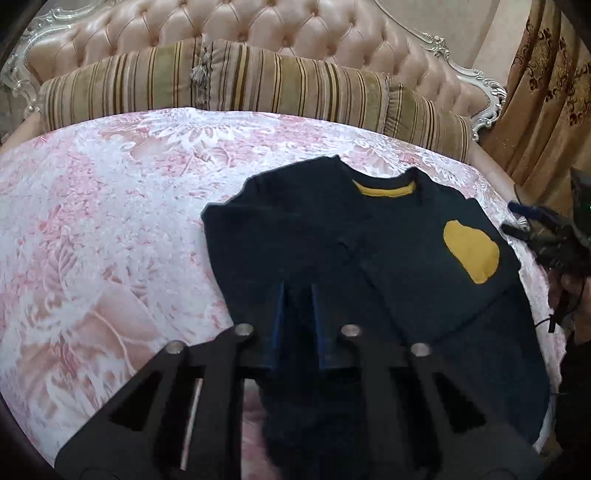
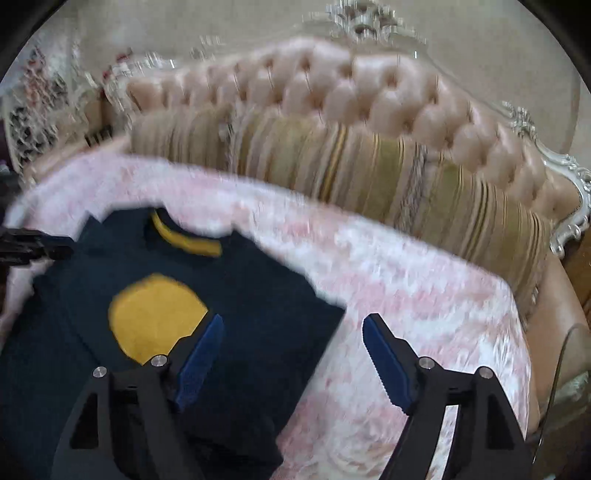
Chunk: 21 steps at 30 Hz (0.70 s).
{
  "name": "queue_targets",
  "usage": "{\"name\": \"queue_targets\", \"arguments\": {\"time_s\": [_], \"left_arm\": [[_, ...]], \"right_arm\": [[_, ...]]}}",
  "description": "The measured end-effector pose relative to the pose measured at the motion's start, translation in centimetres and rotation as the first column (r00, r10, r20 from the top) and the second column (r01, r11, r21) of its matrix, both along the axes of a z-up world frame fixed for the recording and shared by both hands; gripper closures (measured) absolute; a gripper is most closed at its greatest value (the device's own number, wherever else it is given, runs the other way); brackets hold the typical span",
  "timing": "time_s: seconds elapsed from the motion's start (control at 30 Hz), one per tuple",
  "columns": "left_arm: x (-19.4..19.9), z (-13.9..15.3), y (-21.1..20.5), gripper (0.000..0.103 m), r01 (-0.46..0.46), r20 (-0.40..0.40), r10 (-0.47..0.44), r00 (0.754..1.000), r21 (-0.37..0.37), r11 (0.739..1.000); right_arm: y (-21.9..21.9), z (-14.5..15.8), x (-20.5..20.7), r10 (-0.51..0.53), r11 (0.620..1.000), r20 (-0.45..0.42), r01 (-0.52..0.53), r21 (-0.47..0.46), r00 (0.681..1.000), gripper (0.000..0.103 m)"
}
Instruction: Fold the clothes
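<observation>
A navy shirt (image 1: 388, 251) with a yellow collar lining (image 1: 384, 190) and a yellow chest patch (image 1: 472, 251) lies on the bed, its left side folded inward. My left gripper (image 1: 297, 288) is shut on a fold of the shirt's lower part, and dark cloth drapes over its base. In the right wrist view, which is blurred, the same shirt (image 2: 240, 295) and patch (image 2: 155, 314) lie at lower left. My right gripper (image 2: 291, 321) stands open above the shirt's right edge, with nothing pinched. The right gripper (image 1: 535, 229) shows at the frame's right edge, the left gripper (image 2: 33, 247) at the left edge.
A pink-and-white floral bedspread (image 1: 110, 221) covers the bed (image 2: 424, 314). Striped bolster pillows (image 1: 258, 81) line the tufted pink headboard (image 1: 258, 26) behind. A brown patterned curtain (image 1: 546, 92) hangs at the right. A thin cable (image 2: 565, 350) runs by the bed's right side.
</observation>
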<state>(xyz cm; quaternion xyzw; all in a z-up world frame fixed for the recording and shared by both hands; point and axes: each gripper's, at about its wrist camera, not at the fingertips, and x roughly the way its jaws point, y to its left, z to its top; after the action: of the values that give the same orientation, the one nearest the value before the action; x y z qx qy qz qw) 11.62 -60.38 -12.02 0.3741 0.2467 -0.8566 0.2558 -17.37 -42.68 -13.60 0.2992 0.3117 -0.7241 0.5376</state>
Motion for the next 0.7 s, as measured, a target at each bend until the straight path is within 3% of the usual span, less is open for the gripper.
{"name": "queue_targets", "arguments": {"time_s": [0.1, 0.23, 0.3, 0.4, 0.5, 0.6, 0.63, 0.7], "left_arm": [[0.1, 0.6, 0.5, 0.095, -0.030, -0.004, 0.030, 1.000, 0.000, 1.000], [0.4, 1.2, 0.5, 0.099, -0.062, -0.007, 0.062, 0.998, -0.007, 0.998], [0.5, 0.3, 0.0, 0.101, -0.100, 0.032, 0.100, 0.994, -0.002, 0.995], [1.7, -0.3, -0.6, 0.101, -0.130, -0.016, 0.131, 0.991, 0.048, 0.990], [1.9, 1.4, 0.7, 0.100, -0.090, -0.097, 0.092, 0.991, 0.027, 0.996], [2.0, 3.0, 2.1, 0.098, -0.049, -0.173, 0.049, 0.984, 0.000, 0.999], [0.9, 3.3, 2.6, 0.098, -0.019, -0.160, 0.014, 0.987, -0.032, 0.999], [-1.4, 3.0, 3.4, 0.098, 0.025, -0.112, -0.032, 0.993, -0.064, 0.998]], "right_arm": [[0.4, -2.7, 0.5, -0.004, 0.997, -0.007, 0.005, 0.079, 1.000, 0.031], [0.9, -3.4, 0.2, -0.021, 0.997, -0.002, 0.021, 0.071, 1.000, 0.031], [1.1, -3.6, 0.4, -0.023, 0.998, -0.013, 0.023, 0.064, 1.000, 0.032], [1.7, -3.5, 0.1, -0.036, 0.998, 0.013, 0.035, 0.048, 0.999, 0.032], [2.1, -3.0, -0.4, -0.051, 0.998, 0.067, 0.049, 0.030, 0.996, 0.031], [3.8, -0.9, -1.6, -0.144, 0.988, 0.107, 0.150, -0.045, 0.984, 0.029], [4.5, 0.0, -1.8, -0.179, 0.979, 0.114, 0.189, -0.083, 0.977, 0.029], [4.4, 0.9, -1.3, -0.159, 0.979, 0.113, 0.171, -0.109, 0.981, 0.029]]}}
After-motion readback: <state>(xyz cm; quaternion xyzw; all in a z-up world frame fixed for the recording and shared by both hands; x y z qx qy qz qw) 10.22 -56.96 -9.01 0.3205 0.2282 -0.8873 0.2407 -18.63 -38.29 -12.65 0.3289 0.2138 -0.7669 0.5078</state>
